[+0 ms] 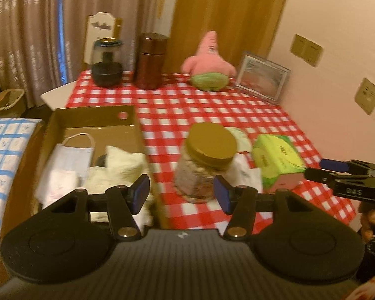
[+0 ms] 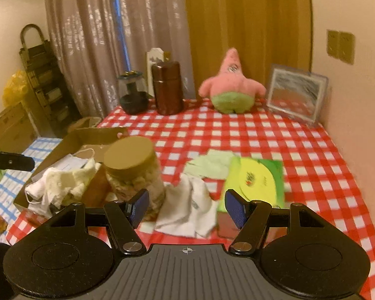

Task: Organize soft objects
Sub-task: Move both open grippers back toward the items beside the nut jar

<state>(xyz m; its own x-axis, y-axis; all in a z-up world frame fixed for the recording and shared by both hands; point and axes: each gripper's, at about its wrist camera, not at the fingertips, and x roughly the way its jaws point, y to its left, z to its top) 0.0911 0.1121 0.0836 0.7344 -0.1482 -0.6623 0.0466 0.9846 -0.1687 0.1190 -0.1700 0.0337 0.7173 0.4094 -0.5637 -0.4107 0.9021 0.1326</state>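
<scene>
Red-and-white checked cloth covers the table (image 2: 300, 150), which is pushed against a pale wall with curtains behind.

Both tools hang above its near edge with nothing between their blue pads. The right gripper (image 2: 186, 207) stands wide, and through its gap lies a crumpled white cloth (image 2: 190, 207), flat on the table, just ahead of and below the fingertips. I judge this the next soft item to lift, and the right hand is clearly the nearer one. Its folds run roughly away from the camera, so the pads already straddle it crosswise.

The left gripper (image 1: 182, 193) is also spread wide, looking at a gold-lidded jar (image 1: 205, 160) directly ahead.

Outward from the cloth: a pale green cloth (image 2: 212, 166) lies just beyond it, a green tissue pack (image 2: 255, 182) touches it on the right, and the jar stands to its left. Left of the jar sits the cardboard box (image 1: 92, 117), holding a face mask (image 1: 72, 155) and a cream towel (image 1: 122, 165). The carry would therefore go leftward past the jar, which might be knocked. A pink star plush (image 2: 231, 85) sits at the far edge.
</scene>
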